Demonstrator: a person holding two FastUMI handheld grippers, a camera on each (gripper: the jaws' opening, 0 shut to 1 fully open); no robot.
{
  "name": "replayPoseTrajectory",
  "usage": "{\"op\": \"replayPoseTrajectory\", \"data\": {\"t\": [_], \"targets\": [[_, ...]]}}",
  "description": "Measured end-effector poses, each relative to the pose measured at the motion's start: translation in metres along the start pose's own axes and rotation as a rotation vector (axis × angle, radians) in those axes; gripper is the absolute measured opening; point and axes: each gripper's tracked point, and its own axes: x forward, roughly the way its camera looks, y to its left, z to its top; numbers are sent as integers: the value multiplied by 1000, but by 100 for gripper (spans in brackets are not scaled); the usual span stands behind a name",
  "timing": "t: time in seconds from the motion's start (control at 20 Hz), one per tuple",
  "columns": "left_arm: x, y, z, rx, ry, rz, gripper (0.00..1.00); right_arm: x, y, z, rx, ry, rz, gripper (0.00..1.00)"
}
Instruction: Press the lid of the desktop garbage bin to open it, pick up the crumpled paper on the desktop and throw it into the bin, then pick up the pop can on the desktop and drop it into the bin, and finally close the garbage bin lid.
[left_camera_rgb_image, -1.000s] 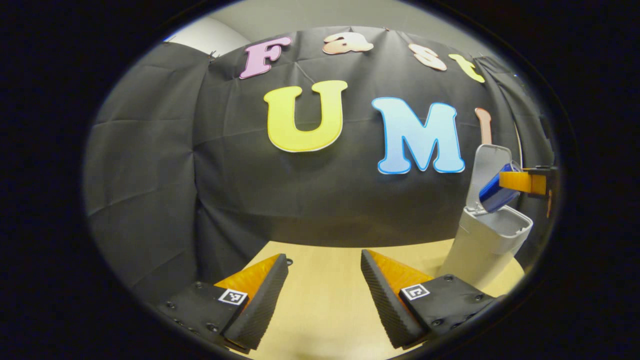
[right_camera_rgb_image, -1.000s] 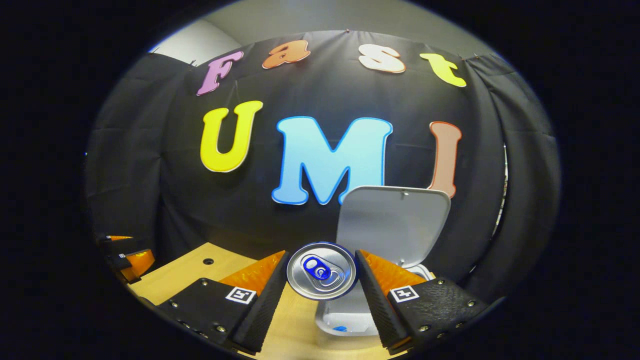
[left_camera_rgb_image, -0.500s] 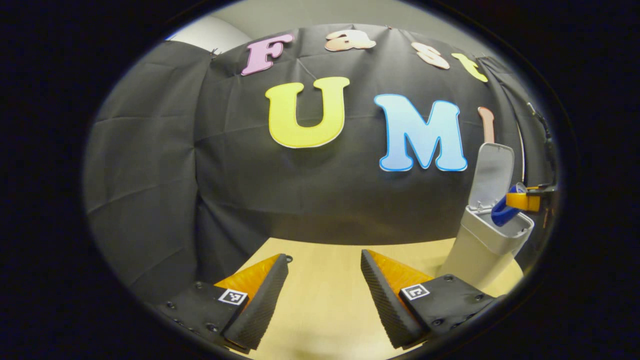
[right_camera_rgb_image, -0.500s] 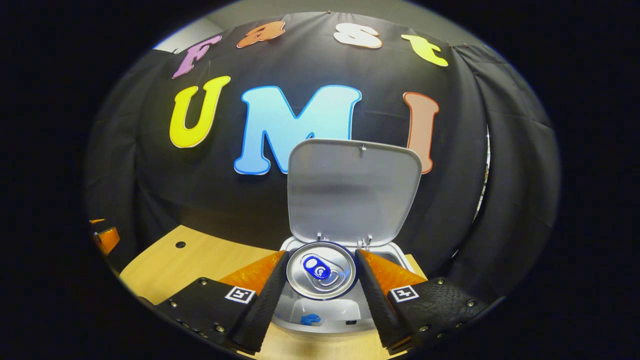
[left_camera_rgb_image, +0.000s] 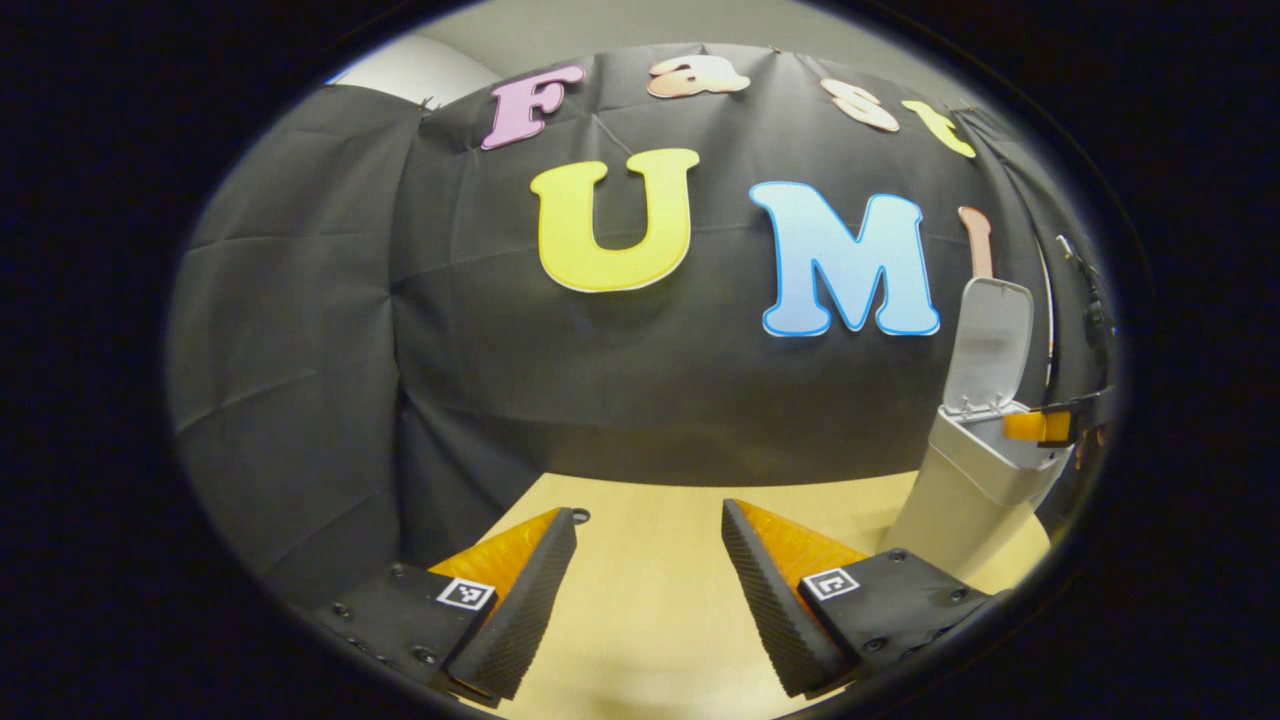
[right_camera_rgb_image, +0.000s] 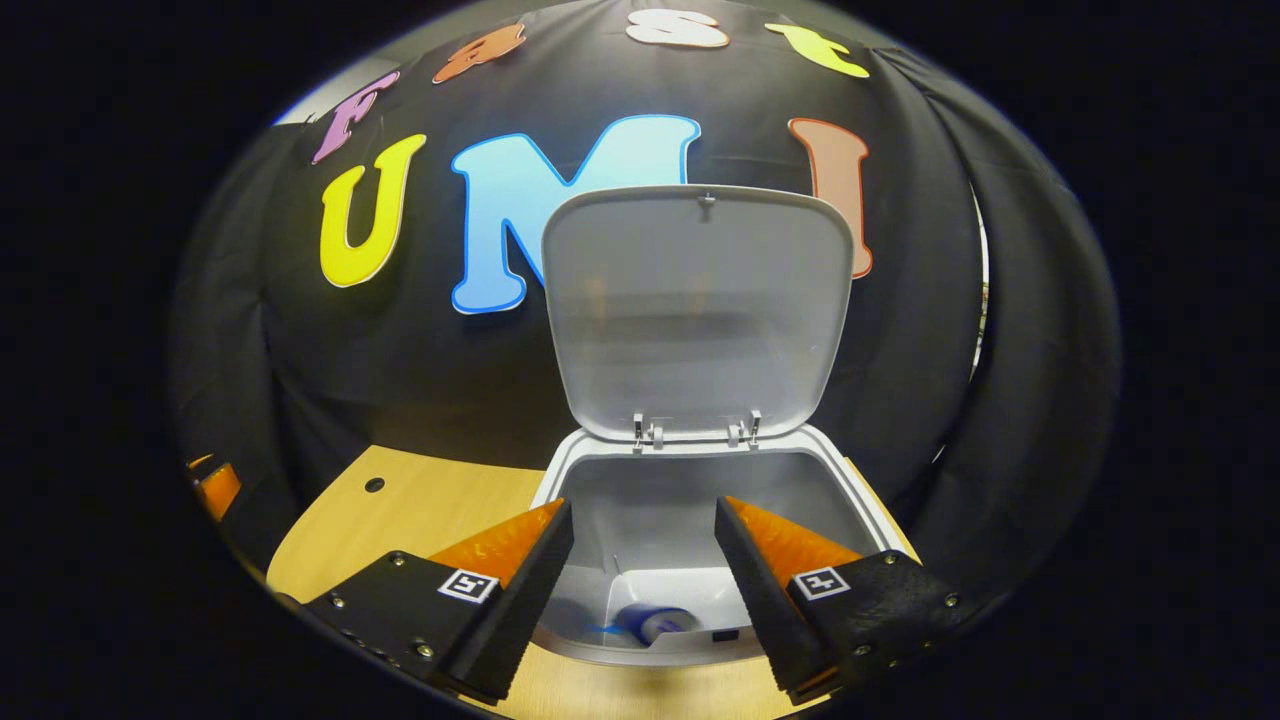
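Our right tool (right_camera_rgb_image: 640, 560) hangs released over the bin (right_camera_rgb_image: 700, 480), the can (right_camera_rgb_image: 655, 622) lying inside below it, lid (right_camera_rgb_image: 700, 310) upright beyond for closing; our left tool (left_camera_rgb_image: 648, 560) waits open over the surface (left_camera_rgb_image: 650, 600).

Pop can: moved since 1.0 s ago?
Yes. The pop can has left the right gripper, whose jaws stand open, and dropped below the rim of the bin, lying at its bottom.
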Motion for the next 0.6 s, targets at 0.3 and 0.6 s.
{"op": "replayPoseTrajectory", "data": {"t": [0.3,0.6], "targets": [[2,-10,1,-2,3,-22,100,-3,-3,5,-6,-6,-8,94],[4,-20,2,2,5,-54,100,-8,-8,35,-21,-54,-21,94]]}}
